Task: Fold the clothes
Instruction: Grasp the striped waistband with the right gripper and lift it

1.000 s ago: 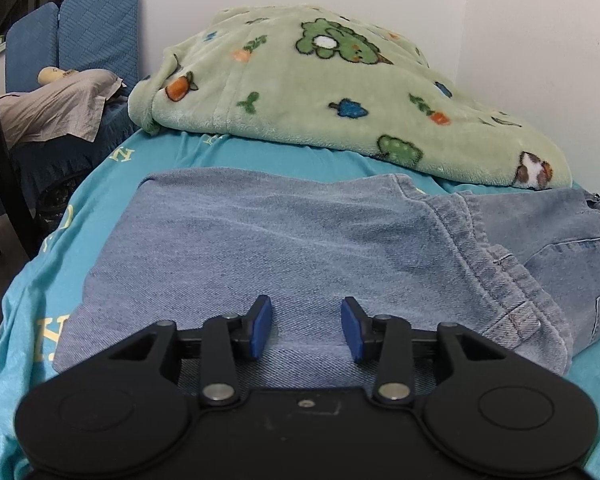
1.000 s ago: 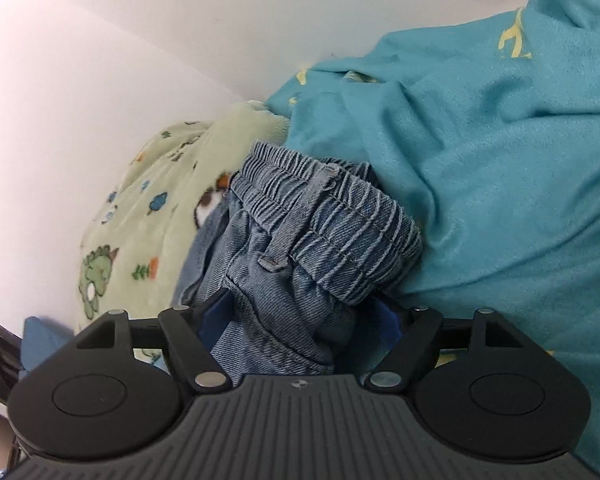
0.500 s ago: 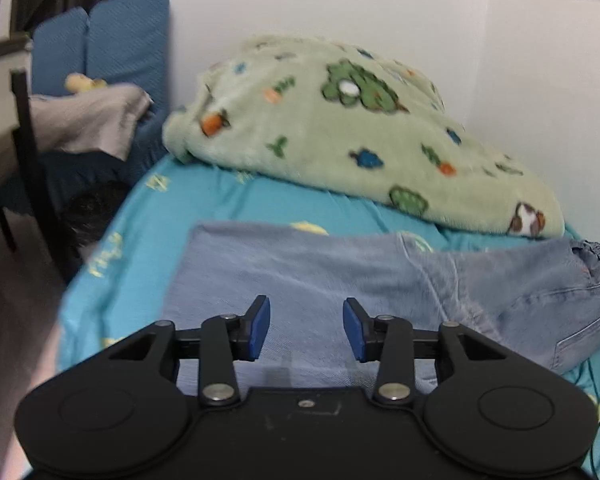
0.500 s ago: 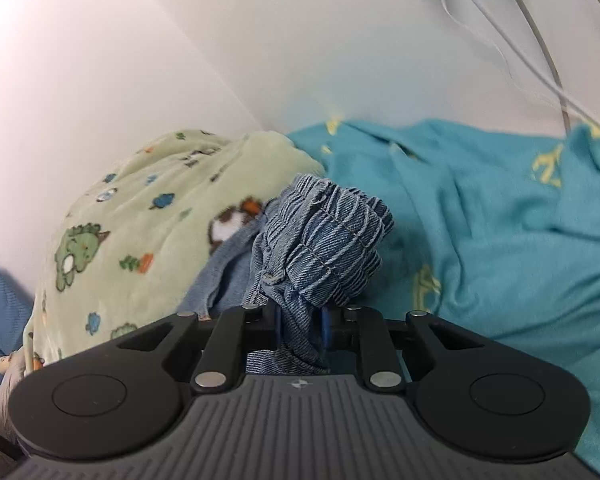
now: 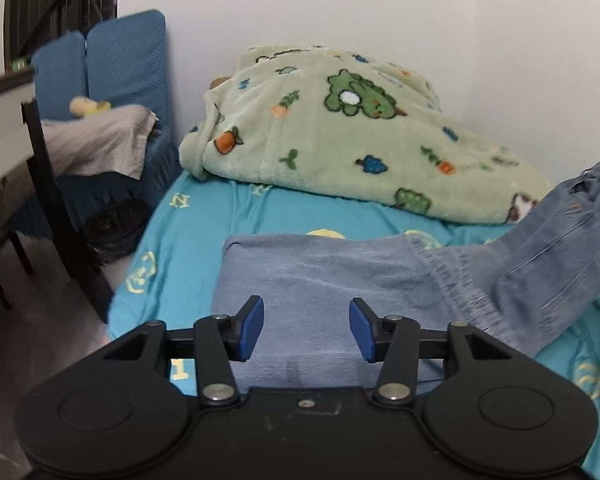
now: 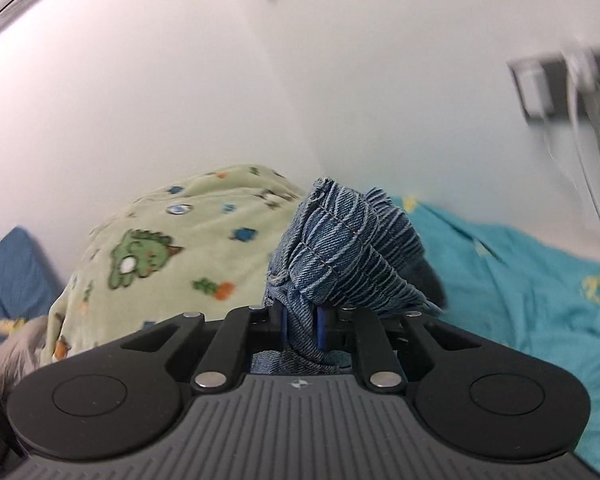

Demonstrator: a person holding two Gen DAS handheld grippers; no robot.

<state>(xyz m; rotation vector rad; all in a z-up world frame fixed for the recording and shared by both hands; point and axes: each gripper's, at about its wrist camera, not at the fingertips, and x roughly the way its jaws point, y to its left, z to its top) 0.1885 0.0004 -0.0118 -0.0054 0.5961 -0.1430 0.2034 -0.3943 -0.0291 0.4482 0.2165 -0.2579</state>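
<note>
1. The light blue denim jeans (image 5: 324, 276) are lying partly folded on the turquoise bed sheet (image 5: 188, 240), just in front of the pale green fleece blanket with cartoon animals (image 5: 340, 132).
2. The elastic waistband end of the jeans (image 6: 348, 248) is being held up in the air by the right gripper (image 6: 302, 326); its blue pads are pressed tightly together on a bunch of the denim.
3. The left gripper (image 5: 306, 330) is being held low over the flat part of the jeans, with its jaws widely apart and nothing between them.
4. In the left wrist view, the lifted part is seen rising at the right side, while the rest is resting flat on the sheet.
5. A risk is judged here: only a small bunch of fabric is being gripped, so the heavy denim may be slipping out if it is being pulled quickly.
6. Another risk: the flat part is not being pressed down, so the whole garment may be dragged and the existing fold may be lost.
7. The lifted end may also be laid crookedly, because it is being held at one point only.
8. Yellow letters are printed on the sheet; an "N" (image 5: 180, 201) is being read, the others are too unclear.
9. No brand label is being seen on the jeans.
</note>
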